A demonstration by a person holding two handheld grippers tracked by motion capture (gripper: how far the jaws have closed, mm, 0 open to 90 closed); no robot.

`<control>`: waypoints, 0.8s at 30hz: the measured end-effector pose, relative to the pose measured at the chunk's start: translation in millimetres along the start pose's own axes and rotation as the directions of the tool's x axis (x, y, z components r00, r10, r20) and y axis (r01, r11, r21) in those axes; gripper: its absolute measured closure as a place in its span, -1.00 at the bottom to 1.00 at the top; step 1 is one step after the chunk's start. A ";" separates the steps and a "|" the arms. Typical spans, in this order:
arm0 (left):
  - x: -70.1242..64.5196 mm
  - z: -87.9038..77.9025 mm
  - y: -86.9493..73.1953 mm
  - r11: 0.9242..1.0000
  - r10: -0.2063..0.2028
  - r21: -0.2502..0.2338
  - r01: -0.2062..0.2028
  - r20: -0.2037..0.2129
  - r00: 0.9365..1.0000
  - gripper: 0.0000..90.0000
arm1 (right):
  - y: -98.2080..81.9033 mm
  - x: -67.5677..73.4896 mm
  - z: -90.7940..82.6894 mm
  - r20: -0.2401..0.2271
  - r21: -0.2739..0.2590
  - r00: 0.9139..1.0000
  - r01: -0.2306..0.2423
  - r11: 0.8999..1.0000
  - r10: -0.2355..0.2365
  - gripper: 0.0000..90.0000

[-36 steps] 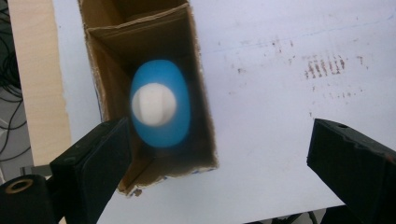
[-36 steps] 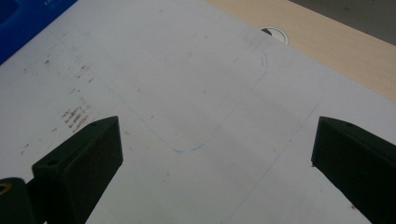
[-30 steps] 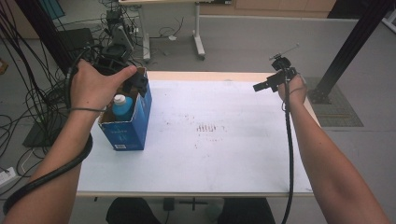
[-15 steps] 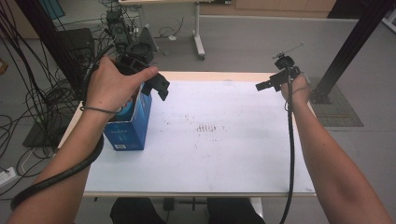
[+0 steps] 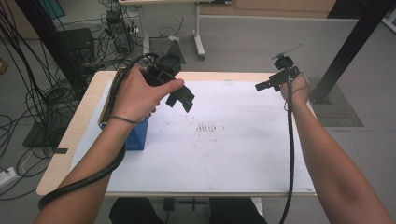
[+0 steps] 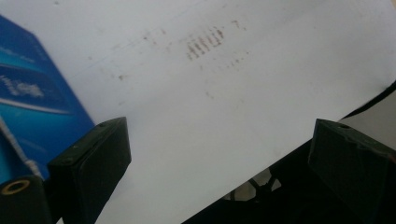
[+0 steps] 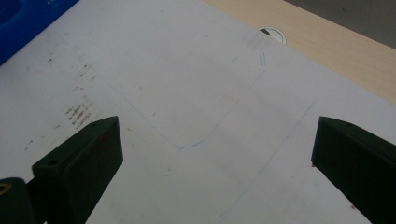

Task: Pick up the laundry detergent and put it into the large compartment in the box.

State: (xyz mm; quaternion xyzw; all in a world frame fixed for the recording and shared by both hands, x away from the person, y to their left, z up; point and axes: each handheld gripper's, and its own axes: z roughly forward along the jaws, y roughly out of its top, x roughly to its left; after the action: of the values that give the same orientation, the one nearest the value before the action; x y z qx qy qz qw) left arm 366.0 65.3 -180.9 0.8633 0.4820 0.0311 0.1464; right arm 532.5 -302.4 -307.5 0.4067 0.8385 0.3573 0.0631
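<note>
One blue box (image 5: 136, 135) (upright, long axis vertical).

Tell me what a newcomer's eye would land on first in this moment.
The blue box at the table's left edge stands out against the white sheet. The left gripper is held above the sheet just right of the box, jaws wide open and empty. The right gripper is raised at the far right corner, also open, and dark smudges mark the sheet's middle.

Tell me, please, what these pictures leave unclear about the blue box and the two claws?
- Blue box: in the high view the left hand and forearm cover its top, hiding any contents.
- Blue box print: the left gripper view's edge cuts it off, too blurred to read.
- Right claw: too small in the high view to judge its opening.
</note>
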 end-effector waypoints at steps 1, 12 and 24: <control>-1.4 5.4 0.3 1.000 0.004 0.006 -0.004 0.003 1.000 -0.86 | -0.6 -0.1 0.6 0.000 0.002 1.000 -0.001 1.000 0.001 -0.96; -2.8 49.5 -3.9 0.999 0.017 0.052 -0.018 0.016 1.000 -0.85 | -7.2 -3.5 3.5 0.000 0.009 1.000 -0.008 1.000 0.008 -0.96; -10.6 88.6 -12.1 0.997 0.038 0.069 -0.039 0.012 0.999 -0.84 | -7.0 0.1 6.6 -0.003 0.017 1.000 0.003 1.000 -0.003 -0.96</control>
State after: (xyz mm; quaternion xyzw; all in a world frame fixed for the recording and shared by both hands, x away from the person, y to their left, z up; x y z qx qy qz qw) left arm 367.6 42.7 -268.0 0.8770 0.4654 0.0127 0.1185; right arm 530.6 -301.6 -316.9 0.4056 0.8420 0.3507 0.0591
